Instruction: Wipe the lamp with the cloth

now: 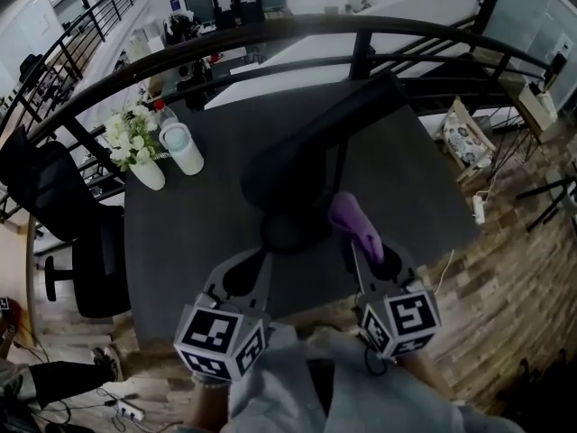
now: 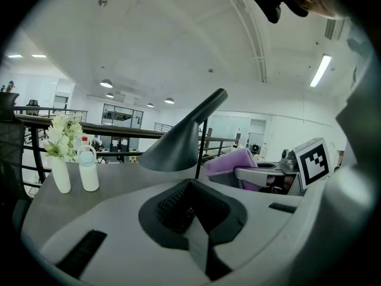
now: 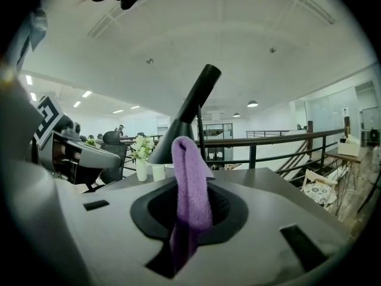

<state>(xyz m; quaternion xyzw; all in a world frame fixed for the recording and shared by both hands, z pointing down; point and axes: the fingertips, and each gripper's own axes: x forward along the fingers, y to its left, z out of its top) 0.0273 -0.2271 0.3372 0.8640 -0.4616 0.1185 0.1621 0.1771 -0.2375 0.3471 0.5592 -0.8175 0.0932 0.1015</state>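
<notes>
Dark table, lamp near its front edge; left gripper fingers closed empty, right gripper pinching cloth.

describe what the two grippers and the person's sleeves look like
The left gripper and right gripper are both grey plastic, each with two broad jaws that taper toward the tips and are lined with black textured pads. Each carries a white cube printed with black square markers. The person wears pale grey sleeves.

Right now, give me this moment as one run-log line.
left tongs: shut, empty | right tongs: shut on cloth | lamp: on table, cloth near its stem, contact unclear
</notes>
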